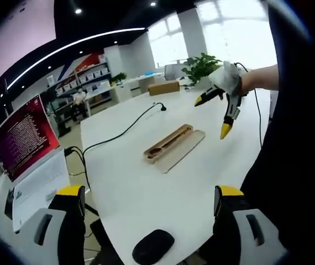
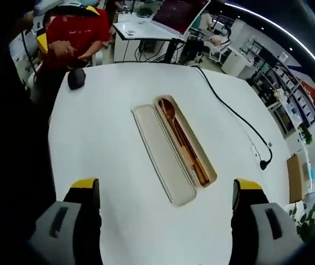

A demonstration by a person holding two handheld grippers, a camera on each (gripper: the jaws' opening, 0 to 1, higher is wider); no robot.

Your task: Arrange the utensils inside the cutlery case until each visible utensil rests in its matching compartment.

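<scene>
Case (image 2: pixel 175 152) lies open mid-table (image 2: pixel 108 143), lid beside tray — wooden spoon (image 2: pixel 168 113) and chopsticks (image 2: pixel 193 157) in tray. Left gripper (image 1: pixel 149 204) low over near edge, jaws spread, empty. Right gripper (image 1: pixel 224 113) held above table past case, jaws spread, empty. Mouse (image 1: pixel 153 246) at edge; black cable (image 2: pixel 232 113) beside case.

The left gripper view looks low across the white table (image 1: pixel 146 193) from its near edge, toward the windows. The right gripper view looks steeply down from above the opposite side. Both views share the tabletop, the open cutlery case (image 1: pixel 174 146) (image 2: pixel 174 152) and the black cable (image 1: pixel 119 132) (image 2: pixel 229 110).
</scene>
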